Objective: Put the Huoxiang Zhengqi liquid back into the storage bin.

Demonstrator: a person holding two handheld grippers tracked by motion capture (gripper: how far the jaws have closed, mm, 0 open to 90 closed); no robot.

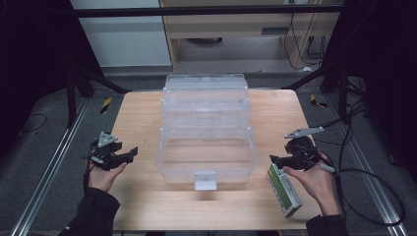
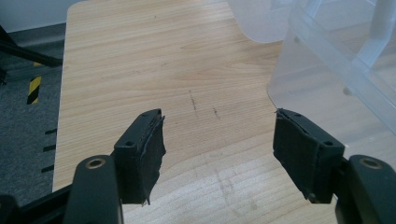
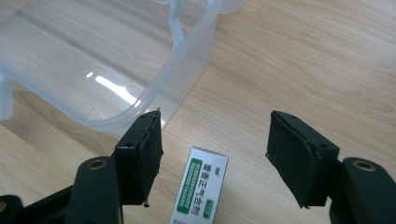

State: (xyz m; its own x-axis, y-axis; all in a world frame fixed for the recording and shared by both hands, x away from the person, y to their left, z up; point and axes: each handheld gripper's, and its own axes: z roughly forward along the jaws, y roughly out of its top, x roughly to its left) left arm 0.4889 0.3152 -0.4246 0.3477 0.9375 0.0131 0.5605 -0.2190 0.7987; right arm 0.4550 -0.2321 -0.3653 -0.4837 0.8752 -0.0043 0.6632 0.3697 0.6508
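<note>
1. We see our right gripper (image 3: pixel 215 144) with its jaws spread wide, nothing pressed between the pads.
2. A green-labelled white box (image 3: pixel 201 185) lies on the wooden table (image 3: pixel 317 60) between them.
3. A clear plastic bin (image 3: pixel 93 70) sits beyond.

Left gripper (image 1: pixel 129 153) sits low at the near left, jaws wide apart with nothing between them, pointing right. Right gripper (image 1: pixel 273 160) at the near right, jaws spread too, pointing left. Both hands grip from below, dark-sleeved forearms coming in from the near edge.
</note>
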